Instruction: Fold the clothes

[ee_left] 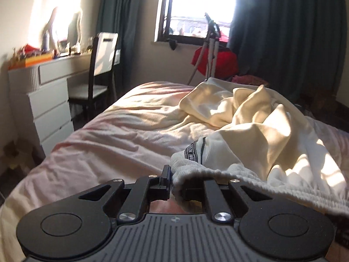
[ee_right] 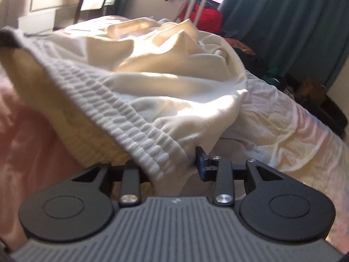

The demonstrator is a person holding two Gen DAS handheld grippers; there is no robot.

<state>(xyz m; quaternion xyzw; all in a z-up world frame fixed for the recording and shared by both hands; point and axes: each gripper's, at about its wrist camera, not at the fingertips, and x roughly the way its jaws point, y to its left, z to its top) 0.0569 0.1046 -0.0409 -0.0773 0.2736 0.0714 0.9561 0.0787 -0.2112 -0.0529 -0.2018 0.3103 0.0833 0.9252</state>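
A cream garment point(ee_left: 250, 122) with a ribbed white waistband point(ee_left: 218, 170) lies rumpled on the bed point(ee_left: 113, 135). My left gripper point(ee_left: 175, 185) is shut on the left end of the waistband, whose cloth covers the right finger. In the right wrist view my right gripper point(ee_right: 174, 170) is shut on the other end of the waistband point(ee_right: 122, 109), which stretches up to the left with the garment point(ee_right: 165, 65) bunched behind it. The waistband hangs lifted above the pink sheet point(ee_right: 283, 126).
A white dresser point(ee_left: 50, 100) and a dark chair point(ee_left: 98, 72) stand left of the bed. A window point(ee_left: 196, 6), dark curtains point(ee_left: 288, 32), a red bag point(ee_left: 224, 61) and a white stand point(ee_left: 209, 50) are beyond the far end. Clutter lies on the floor at right point(ee_right: 305, 87).
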